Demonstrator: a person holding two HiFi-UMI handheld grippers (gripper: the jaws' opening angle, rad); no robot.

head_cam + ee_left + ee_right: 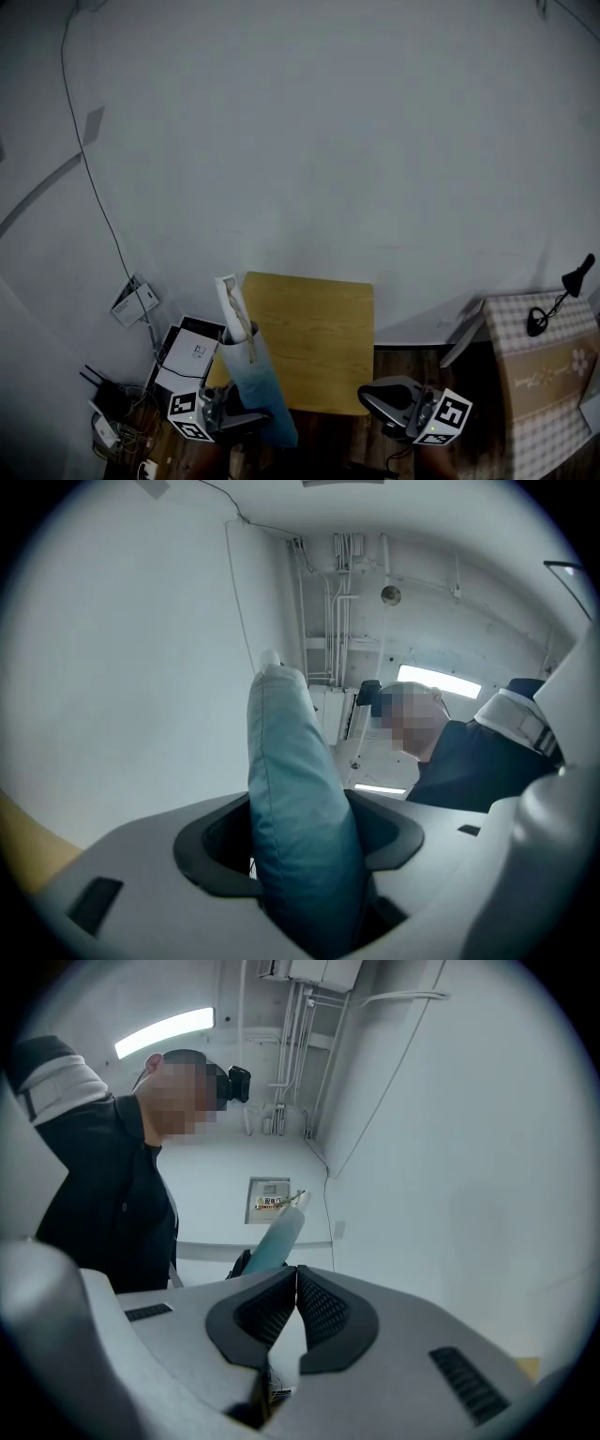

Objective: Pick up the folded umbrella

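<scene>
The left gripper's (300,841) fingers (208,847) are clenched on the folded umbrella (292,780), one dark pad on each flank of its teal sleeve. They hold it low on its length. From that grip the umbrella's long axis runs up and away from the fingers, leaning a little, so most of it stands above the hold and its pale top is the far end.

In the head view the umbrella shows at the near left corner of the wooden worktop (323,333). It appears lifted off the worktop, with a short lower stretch reaching past the fingers.

The right gripper (295,1288) sits well apart to the right, just off the worktop's near right corner. Its fingers (330,1314) are closed tip to tip with nothing between them. From its own view the umbrella lies ahead and slightly left, slanting upward.

The pick-up looks done, and the left gripper alone carries the load. Because the grip is low, the tall free end is the part most likely to sway or tip. The right gripper is the farther one and takes no part in the hold.
</scene>
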